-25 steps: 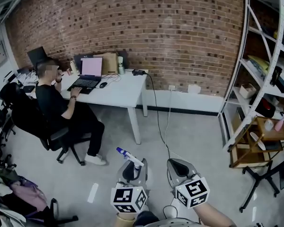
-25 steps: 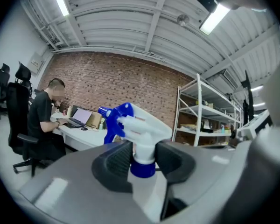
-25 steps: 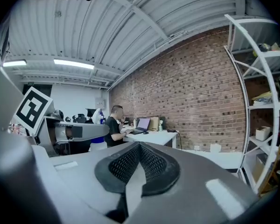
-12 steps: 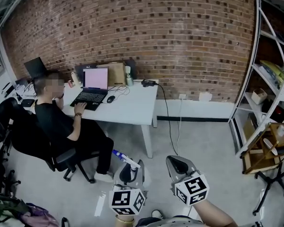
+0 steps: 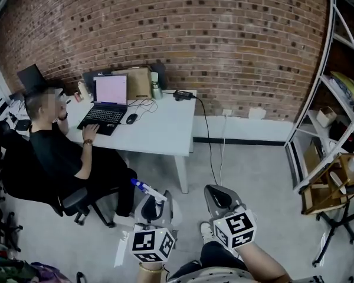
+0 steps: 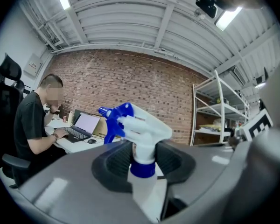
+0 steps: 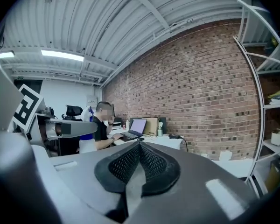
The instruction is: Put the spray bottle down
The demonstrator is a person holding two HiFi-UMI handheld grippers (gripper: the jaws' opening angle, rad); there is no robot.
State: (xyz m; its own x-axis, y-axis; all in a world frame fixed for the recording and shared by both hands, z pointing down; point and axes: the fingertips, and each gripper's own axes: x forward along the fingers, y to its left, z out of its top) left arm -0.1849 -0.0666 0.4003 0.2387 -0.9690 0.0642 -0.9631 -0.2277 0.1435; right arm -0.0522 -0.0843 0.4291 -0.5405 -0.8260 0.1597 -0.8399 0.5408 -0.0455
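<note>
Left gripper (image 6: 142, 161) is clenched on the spray bottle (image 6: 139, 125). Both dark pads press the white neck just above the blue collar. The bottle is upright, with its white body hanging below the jaws and its blue nozzle aimed left toward the desk (image 5: 159, 128). The bottle is carried in the air above the grey floor (image 5: 253, 164) and rests on nothing. Right gripper (image 7: 140, 161) has its ribbed pads closed against each other with nothing between them. In the head view the two grippers sit side by side low in the frame, near each other but apart. The white desk stands ahead and to the left, against the brick wall (image 5: 236, 40). On it are an open laptop (image 5: 106, 99), a mouse (image 5: 130, 118) and a cardboard box (image 5: 133, 82). A seated person (image 5: 53, 152) has one hand on the keyboard. Metal shelving (image 5: 336, 99) stands at the right edge.
</note>
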